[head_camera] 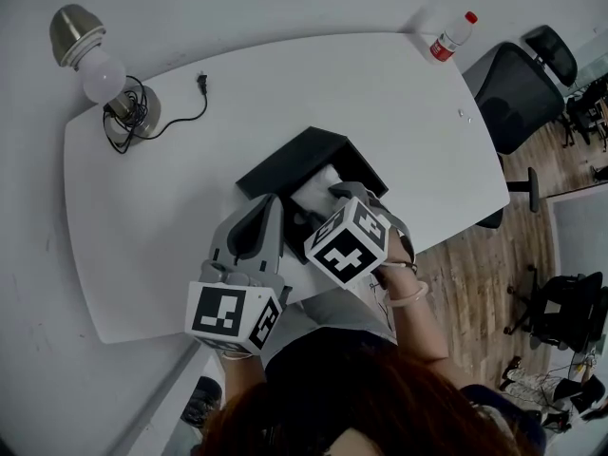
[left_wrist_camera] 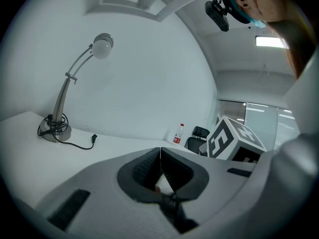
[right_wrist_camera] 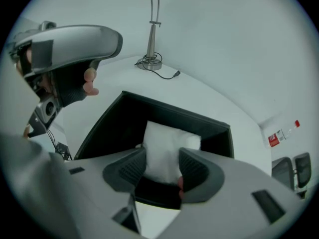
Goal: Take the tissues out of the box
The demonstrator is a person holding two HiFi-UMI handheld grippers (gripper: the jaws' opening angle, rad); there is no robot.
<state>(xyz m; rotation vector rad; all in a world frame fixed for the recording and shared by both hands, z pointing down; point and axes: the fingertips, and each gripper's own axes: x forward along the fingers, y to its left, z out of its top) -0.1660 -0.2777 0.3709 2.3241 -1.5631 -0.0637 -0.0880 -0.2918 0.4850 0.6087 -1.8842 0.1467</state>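
An open black box [head_camera: 302, 153] lies near the front of the white table [head_camera: 285, 74]. A white wad of tissues [head_camera: 318, 186] stands up out of it. My right gripper [head_camera: 338, 194] reaches into the box from the near side. In the right gripper view both pads press on the tissues [right_wrist_camera: 167, 143], so my right gripper [right_wrist_camera: 162, 156] is shut on them inside the black box [right_wrist_camera: 174, 114]. My left gripper [head_camera: 267, 203] hovers just left of the box, beside its near wall. Its jaws meet tip to tip in the left gripper view, so my left gripper [left_wrist_camera: 160, 151] is shut with nothing in it.
A desk lamp [head_camera: 100, 69] with a coiled cable and loose plug [head_camera: 200, 82] stands at the table's far left. A plastic bottle [head_camera: 452, 36] with a red cap stands at the far right corner. Black office chairs [head_camera: 518, 88] stand beyond the right edge.
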